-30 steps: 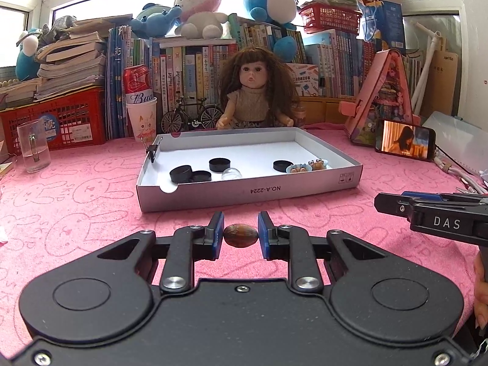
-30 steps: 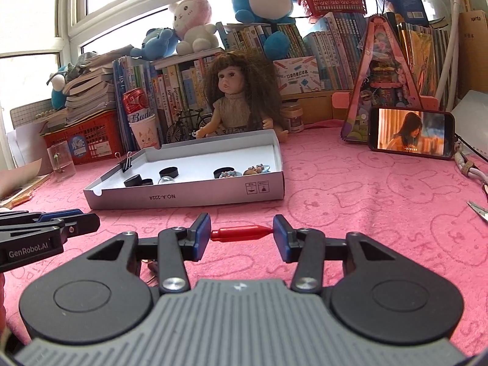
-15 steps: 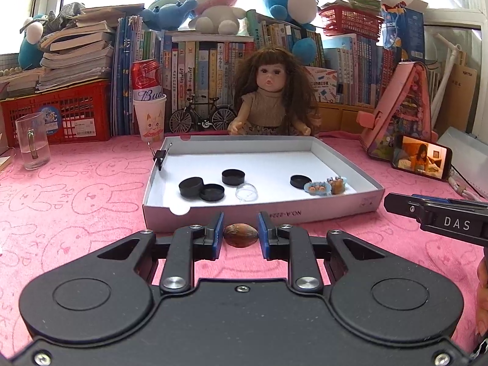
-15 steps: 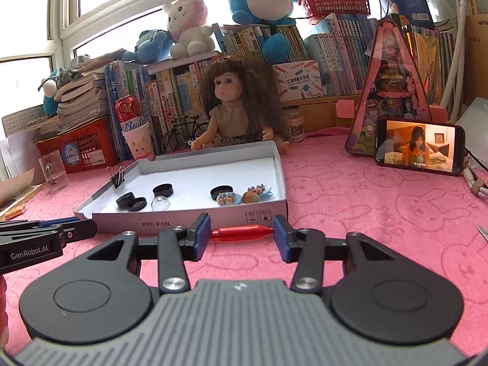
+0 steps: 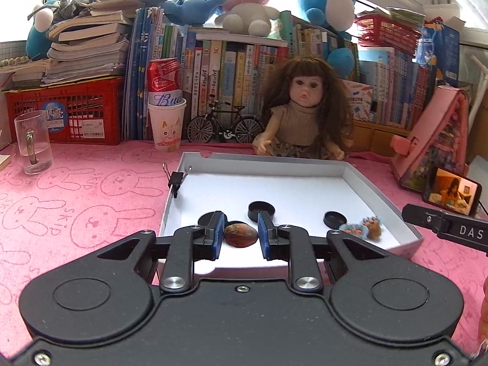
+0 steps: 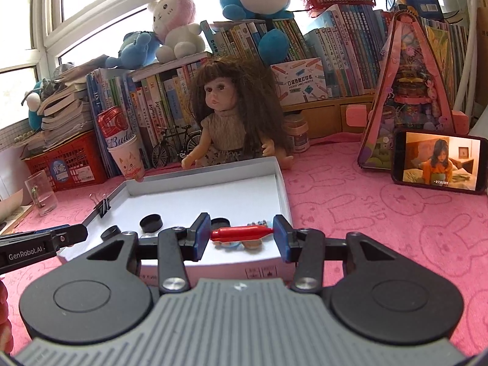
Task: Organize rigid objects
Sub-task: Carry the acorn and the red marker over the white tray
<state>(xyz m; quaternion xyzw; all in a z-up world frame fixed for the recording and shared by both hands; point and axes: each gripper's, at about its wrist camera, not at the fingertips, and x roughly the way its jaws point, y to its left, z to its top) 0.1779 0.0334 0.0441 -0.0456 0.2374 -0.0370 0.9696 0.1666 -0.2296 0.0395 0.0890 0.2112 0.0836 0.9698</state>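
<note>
Jaws of the left gripper (image 5: 240,238) are pinched narrow on a brown, nut-like oval (image 5: 240,235); jaws of the right gripper (image 6: 242,233) stand half spread, clamping a red pen-like stick (image 6: 241,232) end to end. A second ago both loads hung over pink table cloth short of the white box lid (image 5: 405,222); now each sits past its near wall, above the white floor. That suggests transport is almost done and release comes next. Beyond the left jaws lie black caps (image 5: 261,210); under the right jaws, small figurines (image 6: 259,223). Farther off, a binder clip (image 5: 177,180) grips the rim, then a doll (image 5: 305,113).
</note>
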